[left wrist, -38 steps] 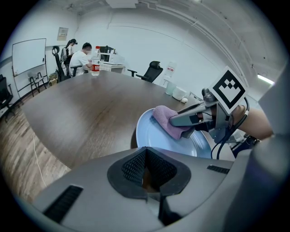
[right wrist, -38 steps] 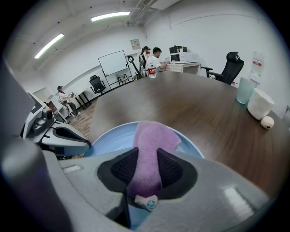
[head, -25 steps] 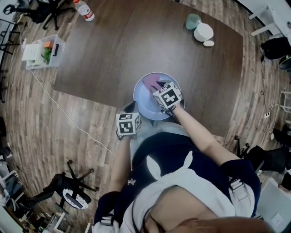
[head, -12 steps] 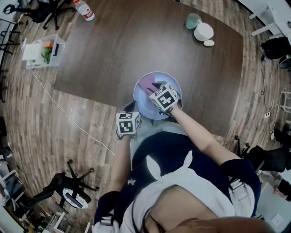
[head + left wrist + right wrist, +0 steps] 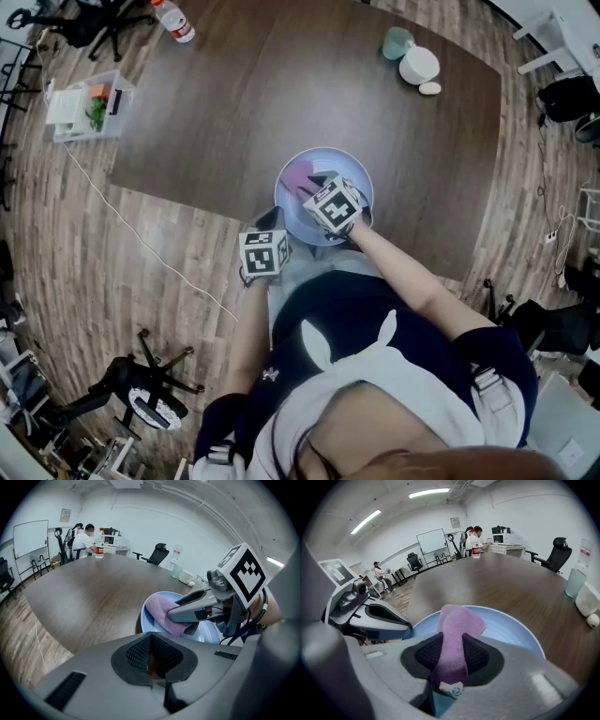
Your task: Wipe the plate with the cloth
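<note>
Firmly, the right hand-held gripper (image 5: 452, 643) clamps a fuzzy lilac cloth (image 5: 459, 620) (folded, tagged) on the pale-blue plate (image 5: 511, 630), apparently touching.

pale blue plate (image 5: 349, 170), purple cloth (image 5: 298, 174), dark brown table (image 5: 281, 94) (wood grain), lighter brown plank floor (image 5: 141, 253)

The head view is looking steeply down from above the person onto the desk (image 5: 234, 94). Each gripper view is riding close behind its own jaws and looking out across the desk, the left one toward the right gripper (image 5: 180, 620). All three views are sharing the blue plate (image 5: 356, 183) and the purple cloth (image 5: 300, 173), just ahead of the jaws.
</note>
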Available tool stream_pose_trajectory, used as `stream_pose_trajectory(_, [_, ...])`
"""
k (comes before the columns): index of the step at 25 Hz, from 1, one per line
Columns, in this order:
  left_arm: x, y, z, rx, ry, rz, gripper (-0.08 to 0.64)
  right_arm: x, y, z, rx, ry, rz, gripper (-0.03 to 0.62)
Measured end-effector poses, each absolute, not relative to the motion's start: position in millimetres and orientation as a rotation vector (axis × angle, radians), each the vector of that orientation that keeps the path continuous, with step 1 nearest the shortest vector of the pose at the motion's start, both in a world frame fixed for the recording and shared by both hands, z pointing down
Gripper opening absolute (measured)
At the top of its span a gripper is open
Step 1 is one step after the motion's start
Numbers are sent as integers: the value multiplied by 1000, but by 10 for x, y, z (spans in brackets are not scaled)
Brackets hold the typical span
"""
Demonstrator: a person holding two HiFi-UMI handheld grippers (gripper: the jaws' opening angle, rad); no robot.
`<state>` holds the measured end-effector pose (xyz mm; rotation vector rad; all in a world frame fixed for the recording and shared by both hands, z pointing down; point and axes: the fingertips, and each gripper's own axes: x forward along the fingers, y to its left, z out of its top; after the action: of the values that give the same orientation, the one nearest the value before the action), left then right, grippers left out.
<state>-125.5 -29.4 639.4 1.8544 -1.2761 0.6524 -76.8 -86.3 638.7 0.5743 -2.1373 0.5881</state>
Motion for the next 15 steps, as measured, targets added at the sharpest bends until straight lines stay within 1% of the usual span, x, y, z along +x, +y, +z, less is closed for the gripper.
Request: stream_pose_trajectory(15, [-1258,-289,6388,1851,-1279,656,6,-858,-687,6378,455,-2151,570,121])
